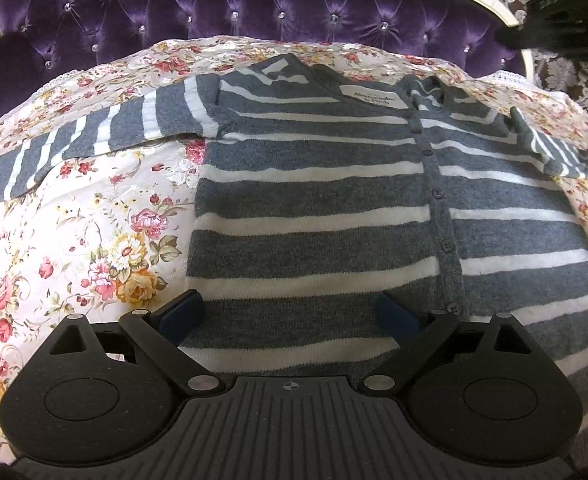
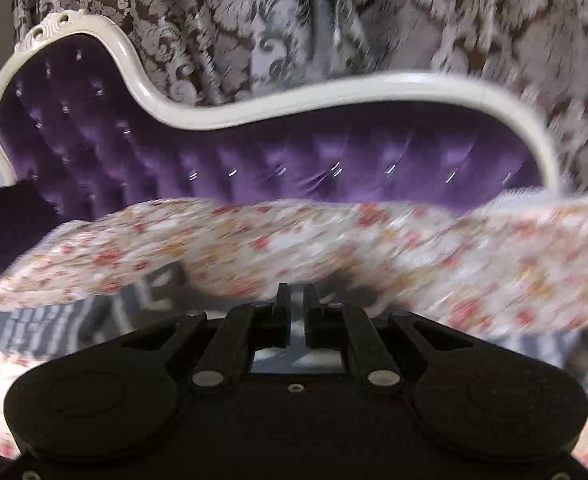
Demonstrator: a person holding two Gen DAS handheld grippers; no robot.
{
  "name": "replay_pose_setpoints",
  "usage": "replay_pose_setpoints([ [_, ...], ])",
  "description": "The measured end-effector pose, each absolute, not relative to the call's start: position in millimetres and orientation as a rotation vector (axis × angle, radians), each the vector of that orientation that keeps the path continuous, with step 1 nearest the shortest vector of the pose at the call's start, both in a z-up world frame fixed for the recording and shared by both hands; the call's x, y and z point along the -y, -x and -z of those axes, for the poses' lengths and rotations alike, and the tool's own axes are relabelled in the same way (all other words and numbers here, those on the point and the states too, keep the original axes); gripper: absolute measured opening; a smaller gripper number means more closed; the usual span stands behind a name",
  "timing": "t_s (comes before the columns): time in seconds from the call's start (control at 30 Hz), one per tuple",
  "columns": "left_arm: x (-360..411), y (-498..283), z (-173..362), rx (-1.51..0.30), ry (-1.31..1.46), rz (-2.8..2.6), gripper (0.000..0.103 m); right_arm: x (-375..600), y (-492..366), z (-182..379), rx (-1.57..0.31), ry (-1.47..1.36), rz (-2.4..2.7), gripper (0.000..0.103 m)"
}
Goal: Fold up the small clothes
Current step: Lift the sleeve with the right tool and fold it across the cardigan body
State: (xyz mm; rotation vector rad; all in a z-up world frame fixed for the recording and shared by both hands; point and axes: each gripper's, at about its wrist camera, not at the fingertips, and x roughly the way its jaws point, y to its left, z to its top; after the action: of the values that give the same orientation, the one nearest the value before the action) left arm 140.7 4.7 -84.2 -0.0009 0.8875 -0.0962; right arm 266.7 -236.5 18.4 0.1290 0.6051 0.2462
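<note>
The striped cardigan [image 1: 334, 200] lay flat, unfolded; the left gripper [image 1: 289, 316] hovered spread over its hem, the right gripper [image 2: 297, 304] pinched together, seemingly empty, so a sleeve fold probably came next

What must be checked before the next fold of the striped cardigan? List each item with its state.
1. Cardigan lying flat, front up on the floral cover: ok.
2. Sleeve on the picture's left spread out sideways, ready to fold in: ok.
3. Other sleeve laid out: not ok, it is bunched at the shoulder.
4. Left gripper open over the hem, pads clear of the knit: ok.
5. Right gripper empty: cannot tell, jaws nearly shut, view blurred.
6. Button placket straight: ok.
</note>
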Motion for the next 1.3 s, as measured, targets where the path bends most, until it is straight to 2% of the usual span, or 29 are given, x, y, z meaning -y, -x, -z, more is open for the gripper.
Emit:
replay_pose_setpoints([
  [0.07, -5, -141, 85, -0.889, 0.001, 0.099, 0.095, 247, -267, -7, -0.635, -0.178, -0.227, 0.021],
  [0.13, -5, -140, 85, -0.888, 0.002, 0.100, 0.096, 265, -267, 0, -0.651, -0.225, -0.175, 0.022],
  [0.17, -5, -140, 85, -0.888, 0.001, 0.100, 0.096, 278, -267, 2, -0.658, -0.250, -0.142, 0.031],
  [0.2, -5, -140, 85, -0.887, 0.001, 0.099, 0.096, 291, -265, 4, -0.662, -0.276, -0.105, 0.047],
  [0.27, -5, -140, 85, -0.886, 0.001, 0.099, 0.097, 323, -261, 9, -0.669, -0.341, -0.023, 0.060],
  [0.57, -2, -142, 87, -0.889, -0.001, 0.100, 0.102, 438, -260, 27, -0.692, -0.587, 0.244, 0.060],
  [0.87, -2, -142, 88, -0.889, 0.001, 0.102, 0.102, 473, -278, 46, -0.710, -0.697, 0.337, 0.060],
  [0.93, -2, -142, 88, -0.888, 0.000, 0.103, 0.102, 475, -280, 52, -0.714, -0.708, 0.369, 0.059],
  [0.97, -2, -142, 88, -0.886, 0.001, 0.103, 0.102, 476, -282, 54, -0.711, -0.706, 0.384, 0.053],
  [1.0, -2, -142, 88, -0.886, 0.001, 0.104, 0.102, 475, -283, 55, -0.708, -0.700, 0.396, 0.040],
  [1.03, -2, -142, 87, -0.885, 0.001, 0.105, 0.102, 475, -284, 55, -0.711, -0.687, 0.404, 0.031],
  [1.07, -3, -142, 87, -0.885, 0.000, 0.105, 0.102, 473, -285, 53, -0.708, -0.666, 0.410, 0.015],
  [1.1, -3, -142, 87, -0.886, 0.001, 0.105, 0.102, 470, -286, 49, -0.695, -0.635, 0.410, 0.011],
  [1.3, -3, -142, 87, -0.884, 0.001, 0.105, 0.102, 410, -282, -15, -0.538, -0.306, 0.302, 0.010],
])
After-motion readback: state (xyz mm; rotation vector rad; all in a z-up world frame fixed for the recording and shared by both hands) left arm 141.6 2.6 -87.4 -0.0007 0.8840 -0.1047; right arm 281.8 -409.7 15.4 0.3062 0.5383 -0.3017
